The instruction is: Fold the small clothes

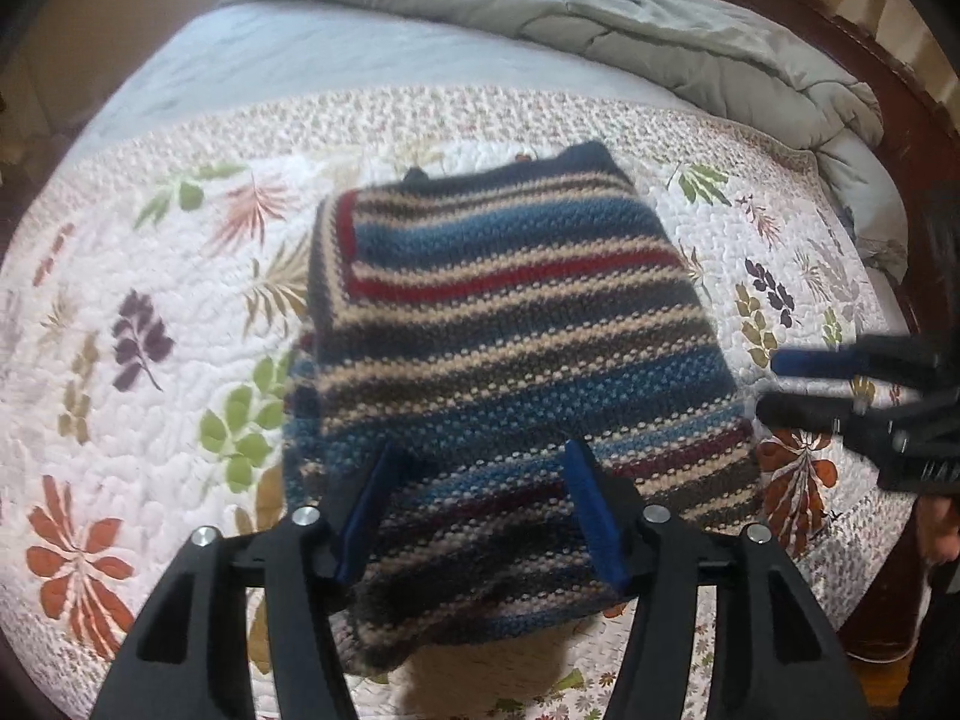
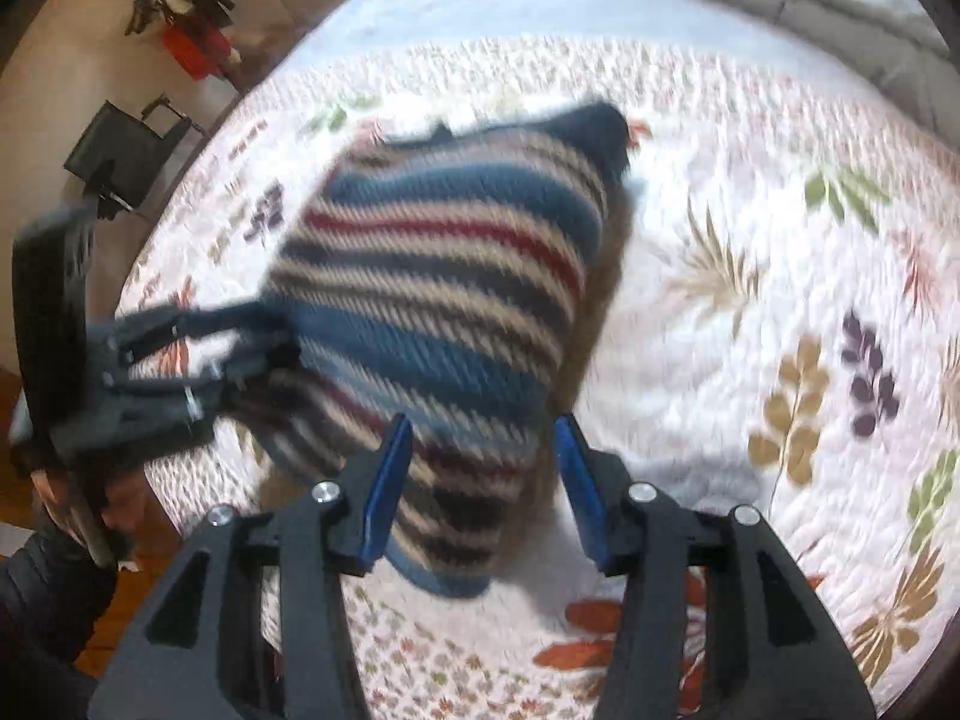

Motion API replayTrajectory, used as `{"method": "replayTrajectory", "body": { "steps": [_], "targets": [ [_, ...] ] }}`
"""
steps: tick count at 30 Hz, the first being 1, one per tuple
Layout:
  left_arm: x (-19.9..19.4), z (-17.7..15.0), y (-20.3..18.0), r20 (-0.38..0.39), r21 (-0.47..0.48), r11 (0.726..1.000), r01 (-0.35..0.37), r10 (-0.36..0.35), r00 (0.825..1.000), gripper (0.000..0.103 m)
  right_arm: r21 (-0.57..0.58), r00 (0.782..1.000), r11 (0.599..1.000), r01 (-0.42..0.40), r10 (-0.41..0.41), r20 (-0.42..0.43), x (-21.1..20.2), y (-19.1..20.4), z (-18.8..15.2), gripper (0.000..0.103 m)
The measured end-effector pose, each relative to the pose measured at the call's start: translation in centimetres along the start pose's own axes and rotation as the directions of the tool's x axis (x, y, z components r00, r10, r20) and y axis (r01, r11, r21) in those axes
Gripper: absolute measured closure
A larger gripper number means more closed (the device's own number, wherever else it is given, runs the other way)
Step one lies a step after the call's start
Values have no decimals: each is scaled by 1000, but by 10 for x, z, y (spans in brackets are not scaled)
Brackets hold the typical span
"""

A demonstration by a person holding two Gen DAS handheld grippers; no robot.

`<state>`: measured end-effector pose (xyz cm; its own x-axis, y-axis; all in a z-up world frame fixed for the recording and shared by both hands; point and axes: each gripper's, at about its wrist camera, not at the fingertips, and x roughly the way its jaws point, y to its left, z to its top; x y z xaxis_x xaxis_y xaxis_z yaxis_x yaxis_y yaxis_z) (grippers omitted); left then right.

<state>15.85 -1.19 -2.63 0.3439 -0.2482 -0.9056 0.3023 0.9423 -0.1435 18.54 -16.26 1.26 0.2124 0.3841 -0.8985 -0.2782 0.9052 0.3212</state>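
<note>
Left wrist view: a white quilted bedspread printed with coloured leaves (image 1: 150, 396) covers the bed from nine o'clock across to three, and at the centre lies the folded knitted sweater striped in blue, tan, red and dark grey (image 1: 510, 336), flat on the quilt with its dark navy edge toward twelve o'clock. At six o'clock the left gripper (image 1: 480, 498), black with blue pads, stands released, its two fingers spread over the sweater's near edge and pressing on nothing. A rumpled grey-green comforter (image 1: 630, 18) is heaped from twelve to two o'clock beside a dark wooden bed frame (image 1: 900, 138). At three o'clock the right gripper (image 1: 798, 384) hangs just past the sweater's right edge, its fingers parted and empty. Right wrist view, blurred: the left gripper shows at nine o'clock against the sweater's left side; whether it touches the knit I cannot tell. The sweater fills the centre, and at six o'clock the right gripper's blue pads (image 2: 582, 492) stand apart above its near corner, gripping nothing
</note>
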Motion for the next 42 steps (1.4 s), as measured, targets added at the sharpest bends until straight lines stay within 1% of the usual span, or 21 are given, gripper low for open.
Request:
{"method": "replayTrajectory", "body": {
  "steps": [2, 4, 8, 10, 13, 15, 16, 18, 20, 21, 22, 24, 26, 28, 30, 32, 33, 37, 40, 41, 42],
  "targets": [
    [-5, 0, -2, 14, 14, 1000, -13, 13, 1000, 41, -7, 1000, 1000, -22, 22, 5, 4, 7, 12, 53],
    [-10, -2, 1, 25, 25, 999, -21, 20, 999, 39, -25, 1000, 999, -23, 23, 11, 8, 9, 18, 53],
    [-10, -1, -1, 34, 24, 1000, -19, 18, 999, 39, -26, 998, 998, -59, 59, 1, 28, 22, 34, 54],
    [-11, -2, 1, 38, 21, 1000, -22, 21, 999, 38, -16, 998, 998, -64, 64, 3, 30, 18, 36, 54],
    [-11, -4, 5, 38, 22, 999, -29, 28, 999, 35, 12, 995, 995, -100, 100, -2, 35, 13, 39, 54],
    [-8, -1, 7, 34, 22, 999, -37, 36, 999, 35, 39, 988, 988, -151, 153, -35, 48, 11, 40, 54],
    [-7, 0, 10, 34, 16, 999, -38, 38, 999, 35, 48, 987, 987, -152, 154, -50, 55, 11, 40, 54],
    [-6, 9, 30, 38, -26, 998, -58, 59, 998, 31, 44, 989, 990, -132, 134, -57, 61, 13, 38, 54],
    [-1, 21, 55, 23, -67, 995, -74, 76, 997, 30, 39, 989, 990, -137, 139, -52, 61, 15, 38, 51],
    [2, 28, 67, 20, -94, 994, -61, 63, 998, 30, 37, 989, 990, -138, 140, -51, 61, 15, 38, 51],
    [5, 35, 79, 15, -117, 993, -29, 31, 999, 30, 33, 989, 990, -137, 139, -49, 62, 16, 37, 49],
    [10, 48, 91, 5, -144, 990, 14, -13, 1000, 30, 21, 990, 991, -133, 134, -48, 63, 18, 36, 48],
    [18, 64, 100, -1, -160, 986, 37, -38, 999, 30, 20, 990, 991, -134, 135, -45, 62, 19, 36, 48],
    [30, 80, 101, -17, -152, 987, 58, -62, 998, 30, 27, 989, 989, -143, 144, -43, 62, 17, 36, 48],
    [41, 91, 101, -43, -152, 987, 53, -60, 997, 30, 34, 987, 987, -157, 159, -41, 62, 15, 36, 48],
    [52, 101, 99, -62, -147, 989, 27, -37, 997, 30, 36, 984, 985, -171, 172, -37, 62, 13, 36, 48],
    [57, 104, 97, -69, -143, 989, 34, -45, 997, 31, 34, 984, 984, -175, 176, -36, 61, 12, 35, 48],
    [68, 111, 91, -84, -144, 984, 108, -121, 989, 34, 37, 981, 981, -188, 190, -33, 60, 10, 34, 48],
    [69, 114, 84, -85, -156, 977, 143, -158, 984, 47, 36, 980, 980, -194, 195, -31, 59, 10, 33, 48],
    [68, 115, 81, -85, -156, 976, 152, -167, 982, 54, 35, 980, 980, -194, 196, -31, 59, 10, 32, 48],
    [67, 116, 79, -89, -155, 976, 156, -171, 981, 58, 36, 980, 980, -195, 197, -31, 60, 9, 34, 48]
  ]
}}
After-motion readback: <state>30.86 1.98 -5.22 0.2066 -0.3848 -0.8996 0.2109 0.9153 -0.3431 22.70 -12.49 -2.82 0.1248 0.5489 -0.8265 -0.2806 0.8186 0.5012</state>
